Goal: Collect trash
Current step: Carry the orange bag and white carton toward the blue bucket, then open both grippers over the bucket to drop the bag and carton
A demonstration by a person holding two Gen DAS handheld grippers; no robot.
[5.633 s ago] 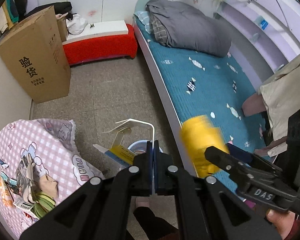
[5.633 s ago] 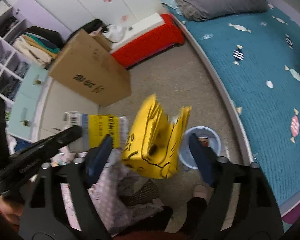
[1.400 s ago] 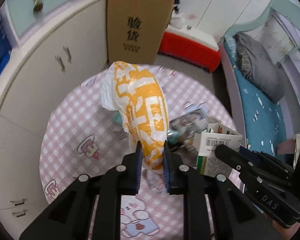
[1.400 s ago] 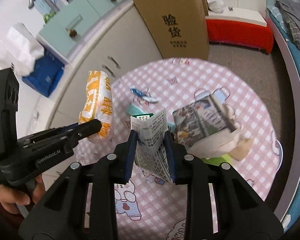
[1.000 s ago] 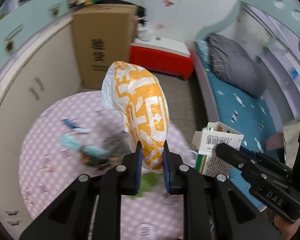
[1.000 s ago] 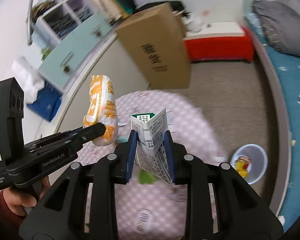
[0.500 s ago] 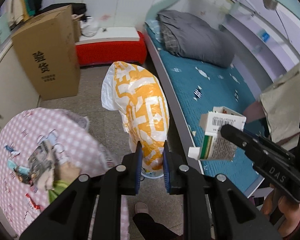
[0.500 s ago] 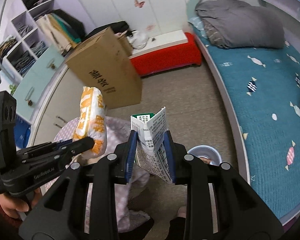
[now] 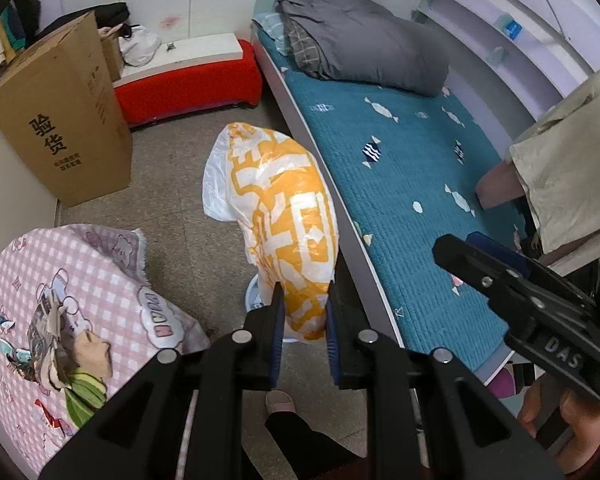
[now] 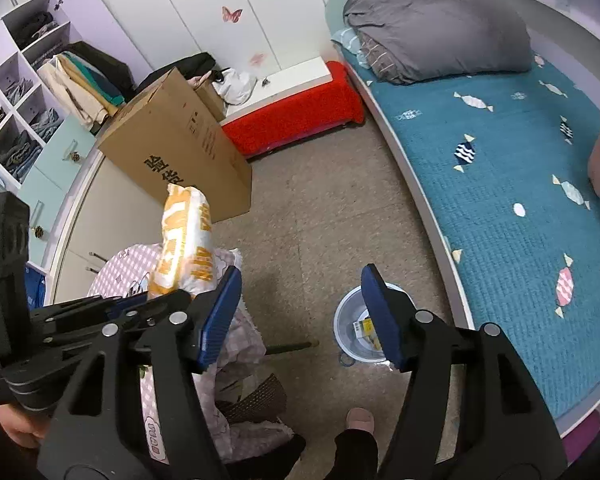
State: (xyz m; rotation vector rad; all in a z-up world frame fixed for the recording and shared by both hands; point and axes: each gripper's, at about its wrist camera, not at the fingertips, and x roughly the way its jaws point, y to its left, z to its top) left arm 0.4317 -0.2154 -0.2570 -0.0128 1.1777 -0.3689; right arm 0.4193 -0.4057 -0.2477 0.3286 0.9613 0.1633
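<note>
The orange-and-white bag is clamped in the left tool; the right tool, just opened wide, is held empty above the bin.

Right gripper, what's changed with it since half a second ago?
The right gripper has just opened its jaws and let go of the small carton; nothing is between them now, above the bin on the floor. The left gripper stays shut on the orange and white bag.
</note>
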